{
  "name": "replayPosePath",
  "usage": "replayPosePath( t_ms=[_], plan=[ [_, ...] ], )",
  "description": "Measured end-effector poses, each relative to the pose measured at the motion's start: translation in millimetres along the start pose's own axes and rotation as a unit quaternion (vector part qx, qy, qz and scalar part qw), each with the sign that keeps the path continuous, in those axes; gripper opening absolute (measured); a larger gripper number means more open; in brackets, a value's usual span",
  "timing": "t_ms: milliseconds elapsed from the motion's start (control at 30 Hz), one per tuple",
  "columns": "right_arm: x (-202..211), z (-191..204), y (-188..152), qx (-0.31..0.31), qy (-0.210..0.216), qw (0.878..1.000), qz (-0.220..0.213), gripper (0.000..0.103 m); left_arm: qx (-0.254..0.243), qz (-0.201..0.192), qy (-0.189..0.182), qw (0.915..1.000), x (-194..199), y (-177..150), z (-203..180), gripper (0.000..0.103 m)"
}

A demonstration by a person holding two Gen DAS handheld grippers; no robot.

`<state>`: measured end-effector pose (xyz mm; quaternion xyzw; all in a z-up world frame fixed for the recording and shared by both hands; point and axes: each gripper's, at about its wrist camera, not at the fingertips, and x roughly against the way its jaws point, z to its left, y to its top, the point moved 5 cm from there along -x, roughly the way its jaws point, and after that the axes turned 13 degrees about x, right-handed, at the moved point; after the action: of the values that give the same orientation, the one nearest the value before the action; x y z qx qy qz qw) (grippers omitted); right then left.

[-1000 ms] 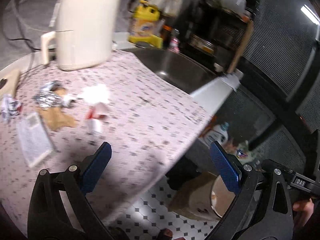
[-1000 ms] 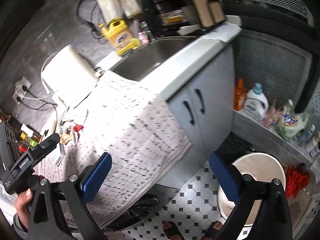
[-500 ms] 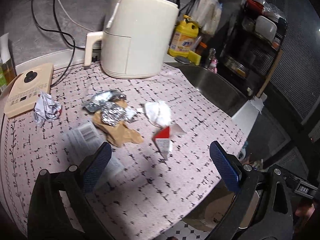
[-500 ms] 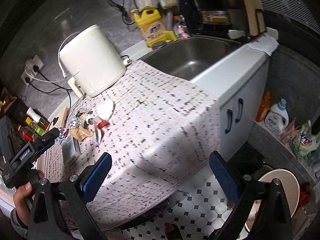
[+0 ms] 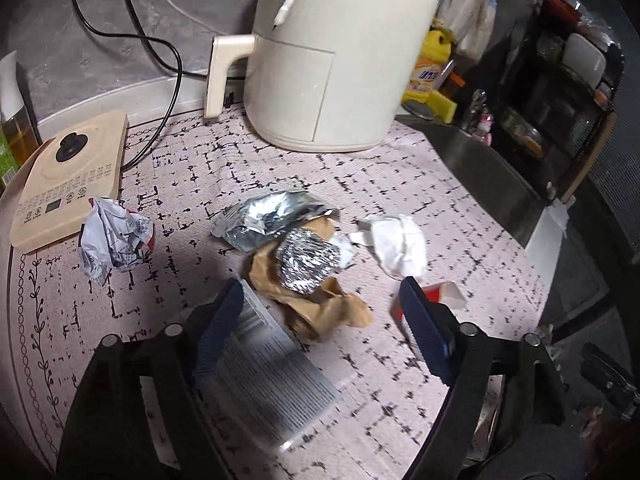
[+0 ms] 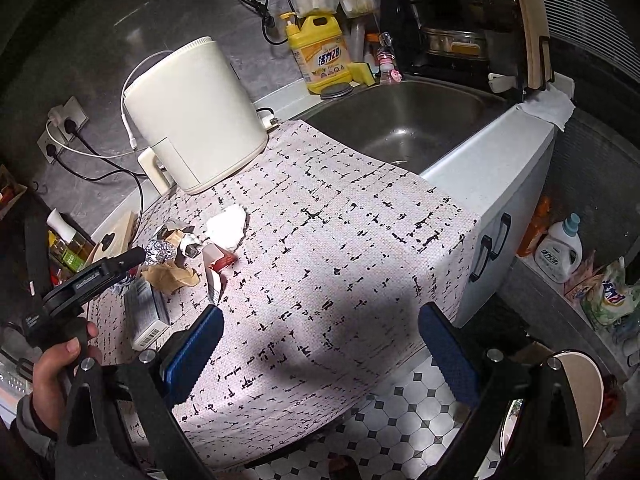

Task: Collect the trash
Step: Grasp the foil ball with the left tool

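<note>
Trash lies on the patterned counter mat [image 5: 460, 216]: a foil ball [image 5: 308, 260] on crumpled brown paper [image 5: 320, 304], a silver wrapper [image 5: 272, 216], a white tissue [image 5: 400, 244], a red-and-white carton [image 5: 440, 296], a crumpled printed paper [image 5: 112, 240] and a grey box [image 5: 272, 364]. My left gripper [image 5: 320, 320] is open, low over the mat, jaws either side of the brown paper. My right gripper [image 6: 320, 344] is open and empty above the mat's front edge, right of the trash pile [image 6: 176, 256].
A cream air fryer [image 5: 336, 52] stands behind the trash, a beige scale [image 5: 68, 184] at the left with cables. The sink [image 6: 400, 124] and yellow detergent bottle [image 6: 320, 56] are to the right. A round bin [image 6: 576, 392] stands on the tiled floor below.
My left gripper has swung from the counter edge and floor to over the trash and come close to the brown paper. My right gripper has risen and turned toward the counter.
</note>
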<state>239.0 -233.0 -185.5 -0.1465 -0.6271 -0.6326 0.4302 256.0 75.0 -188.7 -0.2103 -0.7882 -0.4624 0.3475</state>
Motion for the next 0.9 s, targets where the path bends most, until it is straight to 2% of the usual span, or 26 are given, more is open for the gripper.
replayPosePath(
  t_ms=[267, 367, 400, 433, 500, 767, 900],
  plan=[
    [-14, 11, 1, -0.004, -0.007, 1.000, 0.011, 0.095, -0.020, 0.019, 0.014, 0.9995, -27, 6, 3, 0.070],
    [-18, 17, 3, -0.003, -0.002, 1.000, 0.011, 0.095, -0.024, 0.023, 0.019, 0.9993, -33, 8, 6, 0.063],
    [-19, 21, 5, 0.000, 0.000, 1.000, 0.011, 0.095, -0.022, 0.024, 0.019, 0.9993, -34, 9, 7, 0.055],
    [-21, 24, 6, 0.003, 0.002, 1.000, 0.011, 0.095, -0.021, 0.028, 0.019, 0.9992, -35, 10, 9, 0.043],
    [-26, 32, 10, 0.010, 0.010, 1.000, 0.013, 0.095, -0.020, 0.032, 0.014, 0.9992, -34, 12, 11, 0.034],
    [-54, 69, 21, 0.037, 0.047, 0.998, 0.024, 0.095, 0.006, 0.000, -0.039, 0.9992, 8, 23, 23, 0.034],
    [-73, 91, 26, 0.051, 0.069, 0.996, 0.038, 0.089, 0.024, -0.015, -0.035, 0.9990, 25, 28, 40, 0.034]
  ],
)
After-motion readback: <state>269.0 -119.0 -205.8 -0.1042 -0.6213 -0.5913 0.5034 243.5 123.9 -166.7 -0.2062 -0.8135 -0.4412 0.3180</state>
